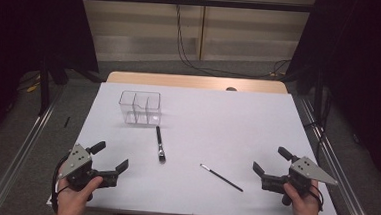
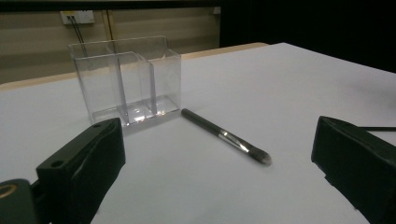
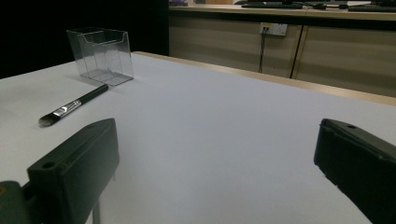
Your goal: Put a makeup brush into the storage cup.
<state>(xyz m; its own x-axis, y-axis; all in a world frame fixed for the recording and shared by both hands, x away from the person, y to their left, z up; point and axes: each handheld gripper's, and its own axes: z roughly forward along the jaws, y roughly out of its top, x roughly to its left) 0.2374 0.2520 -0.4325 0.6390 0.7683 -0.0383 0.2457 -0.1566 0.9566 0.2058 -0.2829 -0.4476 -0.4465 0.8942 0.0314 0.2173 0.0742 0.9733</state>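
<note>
Both jaws spread wide, nothing between them: left gripper (image 1: 109, 157), right gripper (image 1: 270, 165).

Thick brush (image 1: 160, 143): ahead of left jaws, just before clear organizer (image 1: 140, 107).

Thin brush (image 1: 221, 177): lies near right jaws, toward left gripper.

Risks:
- round, slim handles may roll or slip on smooth white desk (image 1: 228, 120)
- rigid, light-looking plastic organizer may tip if bumped
</note>
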